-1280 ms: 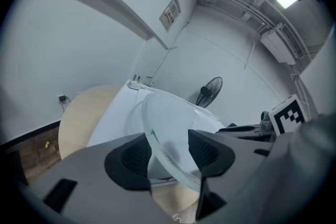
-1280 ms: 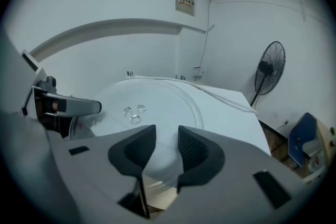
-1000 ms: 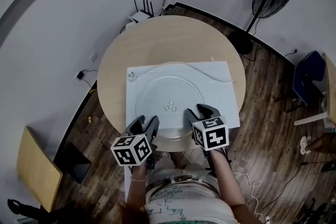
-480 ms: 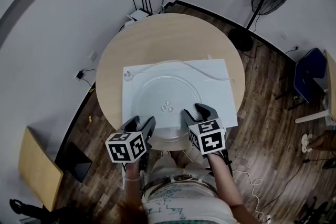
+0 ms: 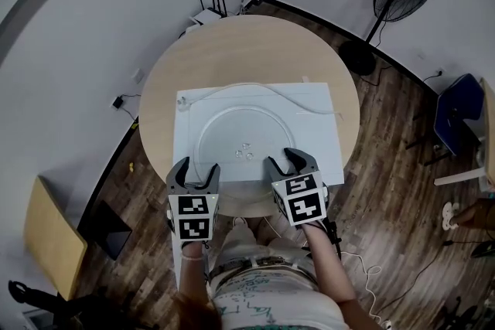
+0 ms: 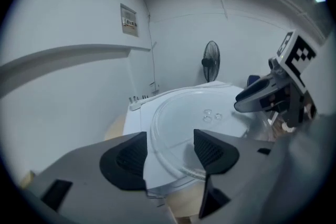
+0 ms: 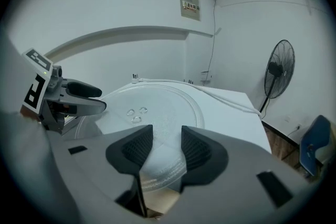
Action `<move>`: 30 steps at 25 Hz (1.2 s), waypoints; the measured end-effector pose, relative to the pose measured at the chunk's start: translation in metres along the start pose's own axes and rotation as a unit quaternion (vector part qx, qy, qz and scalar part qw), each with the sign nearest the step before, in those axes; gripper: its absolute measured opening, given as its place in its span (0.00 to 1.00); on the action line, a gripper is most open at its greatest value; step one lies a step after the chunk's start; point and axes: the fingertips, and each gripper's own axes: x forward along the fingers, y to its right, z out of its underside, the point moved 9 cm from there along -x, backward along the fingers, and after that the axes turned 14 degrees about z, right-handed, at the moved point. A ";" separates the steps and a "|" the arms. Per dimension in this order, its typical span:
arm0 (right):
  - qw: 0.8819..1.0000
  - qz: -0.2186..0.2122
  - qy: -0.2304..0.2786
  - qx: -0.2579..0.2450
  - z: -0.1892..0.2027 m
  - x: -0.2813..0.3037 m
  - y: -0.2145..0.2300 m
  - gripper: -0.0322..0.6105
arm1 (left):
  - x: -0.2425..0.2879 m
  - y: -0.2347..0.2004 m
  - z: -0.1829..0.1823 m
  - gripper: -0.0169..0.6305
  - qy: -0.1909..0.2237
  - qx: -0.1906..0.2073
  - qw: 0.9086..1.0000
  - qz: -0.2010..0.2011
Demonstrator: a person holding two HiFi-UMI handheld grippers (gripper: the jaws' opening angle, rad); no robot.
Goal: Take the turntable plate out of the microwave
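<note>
1. left gripper (image 6: pixel 169 152): jaws at their widest, having just been opening; the near-left rim of the plate (image 5: pixel 232 127) shows in the gap, but neither pad presses on it, so nothing is held
2. right gripper (image 7: pixel 167 147): jaws set narrower, yet also just been opening; the near-right rim of the plate lies between them with daylight on both sides, so this one is empty too
3. both grippers sit side by side at the edge of the plate nearest the person, angled downward, one to each side of its middle; that spacing suits carrying a wide, flat glass disc level with two grips
4. the plate lies flat on top of a white box (image 5: pixel 317 108), near its front edge; seen from above, the box is probably the microwave, though no door or cavity shows
5. a cord (image 7: pixel 231 100) curves along the far side of the box top, just beyond the plate
6. the box stands on a round table (image 5: pixel 232 50), toward the person's side
7. judgement: with the plate resting outside and both grips let go, the task looks done or nearly so; the glass overhanging the front edge could slide if nudged
</note>
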 end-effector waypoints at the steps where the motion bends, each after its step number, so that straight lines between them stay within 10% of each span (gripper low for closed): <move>1: 1.000 -0.003 -0.002 0.002 0.000 0.001 0.000 0.30 | 0.000 -0.001 0.001 0.46 0.009 -0.010 1.000 0.007; 7: 1.000 -0.011 0.011 -0.004 -0.002 0.001 0.004 0.30 | -0.013 0.007 0.013 0.46 0.047 -0.078 0.995 0.047; 13: 0.999 -0.030 0.044 0.002 0.002 -0.001 0.009 0.32 | -0.025 0.030 0.004 0.46 0.067 0.029 0.997 0.037; 20: 0.995 -0.046 0.090 0.023 0.008 -0.023 0.019 0.34 | -0.032 0.044 0.003 0.46 0.098 0.020 0.993 0.066; 30: 0.986 -0.076 0.147 0.010 0.036 -0.057 0.008 0.28 | -0.050 0.064 0.018 0.09 0.175 0.005 0.982 0.067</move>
